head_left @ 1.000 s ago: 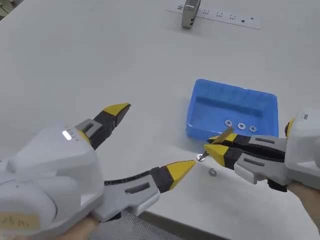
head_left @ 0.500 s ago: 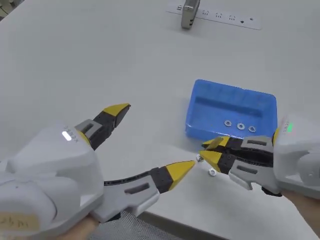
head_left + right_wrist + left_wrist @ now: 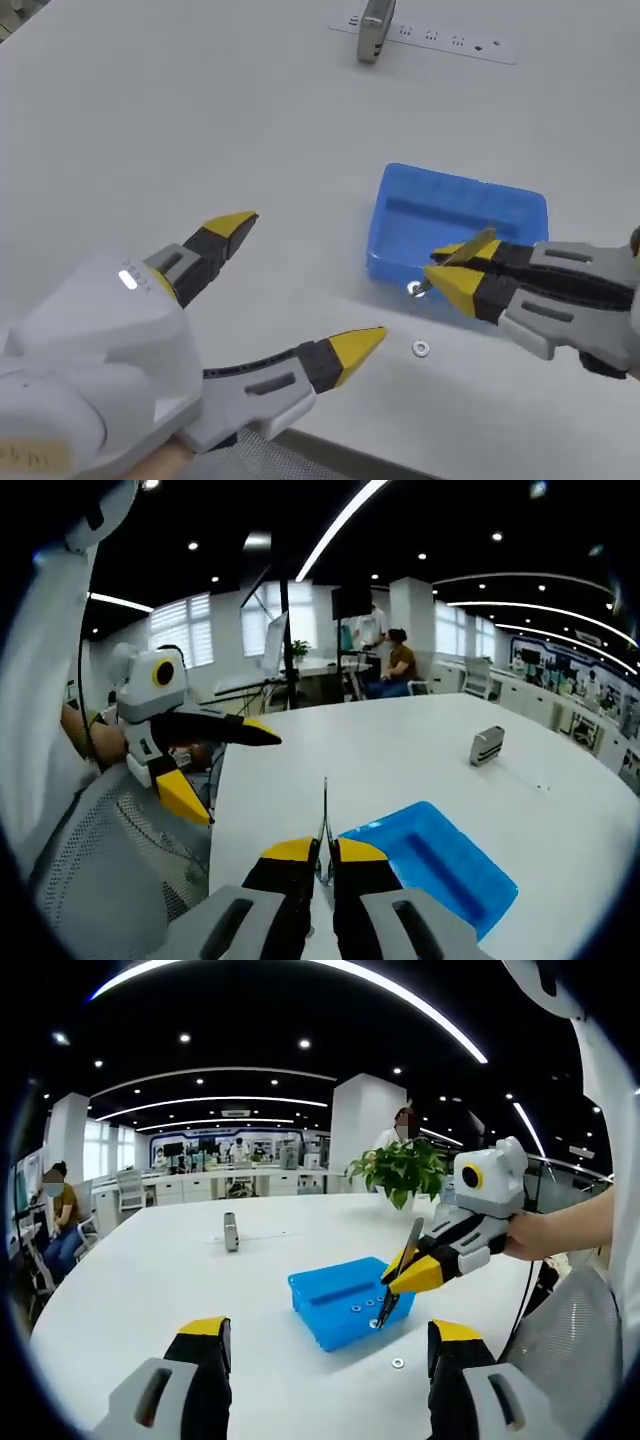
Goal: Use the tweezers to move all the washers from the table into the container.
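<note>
A washer (image 3: pixel 416 289) sits pinched at the tip of the tweezers (image 3: pixel 324 810), just ahead of the right gripper (image 3: pixel 446 267), over the near wall of the blue container (image 3: pixel 400 205). A second washer (image 3: pixel 421 348) lies flat on the white table (image 3: pixel 200 120), below and in front of those fingertips and apart from them. The right gripper's jaws are nearly together, clamped on the tweezers' shaft, which runs out straight between them in the right gripper view.

The left gripper (image 3: pixel 296 282) has its jaws spread wide with nothing between them, well to the side of the container.

The left gripper view shows more washers (image 3: pixel 357 1307) lying on the container floor, behind the tweezers' tip; in the head view the right gripper covers that part of the floor. Far beyond both grippers, a grey adapter (image 3: pixel 372 30) stands on a power strip (image 3: pixel 440 42).
</note>
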Demonstrator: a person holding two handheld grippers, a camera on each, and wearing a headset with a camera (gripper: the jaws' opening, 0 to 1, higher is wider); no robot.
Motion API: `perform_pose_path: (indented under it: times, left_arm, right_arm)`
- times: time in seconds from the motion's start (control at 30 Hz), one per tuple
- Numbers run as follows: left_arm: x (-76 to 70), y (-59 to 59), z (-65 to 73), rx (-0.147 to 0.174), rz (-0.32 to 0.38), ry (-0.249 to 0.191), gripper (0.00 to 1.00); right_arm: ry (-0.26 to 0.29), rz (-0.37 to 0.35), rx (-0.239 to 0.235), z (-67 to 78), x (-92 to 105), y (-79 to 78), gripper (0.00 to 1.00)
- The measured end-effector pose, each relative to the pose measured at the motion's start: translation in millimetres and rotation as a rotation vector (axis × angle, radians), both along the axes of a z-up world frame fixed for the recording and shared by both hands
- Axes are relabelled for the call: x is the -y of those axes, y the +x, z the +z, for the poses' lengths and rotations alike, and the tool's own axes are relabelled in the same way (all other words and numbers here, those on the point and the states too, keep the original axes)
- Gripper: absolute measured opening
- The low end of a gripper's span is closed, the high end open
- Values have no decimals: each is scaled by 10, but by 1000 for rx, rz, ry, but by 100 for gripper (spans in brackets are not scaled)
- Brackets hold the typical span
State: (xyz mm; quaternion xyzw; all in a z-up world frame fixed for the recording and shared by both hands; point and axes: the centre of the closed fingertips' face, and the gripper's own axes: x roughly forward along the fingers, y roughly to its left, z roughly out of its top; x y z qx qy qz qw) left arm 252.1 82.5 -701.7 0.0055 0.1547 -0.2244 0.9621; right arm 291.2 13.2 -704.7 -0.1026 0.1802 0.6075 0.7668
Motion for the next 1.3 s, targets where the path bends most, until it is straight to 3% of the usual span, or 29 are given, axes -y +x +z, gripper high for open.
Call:
perform_pose_path:
  times: [0.17,0.27,0.33,0.4,0.47,0.5,0.57,0.8,1.3]
  left_arm:
    - [1,-2,-7,-3,-1,2,81]
    - [2,-3,-11,-4,-3,4,81]
    - [1,-2,-14,-5,-2,5,81]
    - [-5,-1,-14,-5,0,4,81]
    - [-10,0,-17,-6,2,4,81]
    - [-11,0,-18,-6,2,5,81]
    - [-12,1,-20,-7,3,6,81]
    - [-19,2,-21,-7,5,6,81]
    - [-16,1,-23,-8,2,8,81]
  right_arm:
    - [57,-118,-36,102,54,337,2]
    - [47,-177,-75,4,85,517,3]
    - [33,-218,-126,-103,98,619,3]
    - [35,-240,-133,-169,92,719,3]
    - [23,-262,-173,-266,92,789,3]
    - [18,-266,-165,-294,89,821,3]
    - [-14,-269,-182,-395,84,858,3]
    - [-56,-243,-183,-540,17,859,3]
    - [-101,-214,-158,-627,-8,815,3]
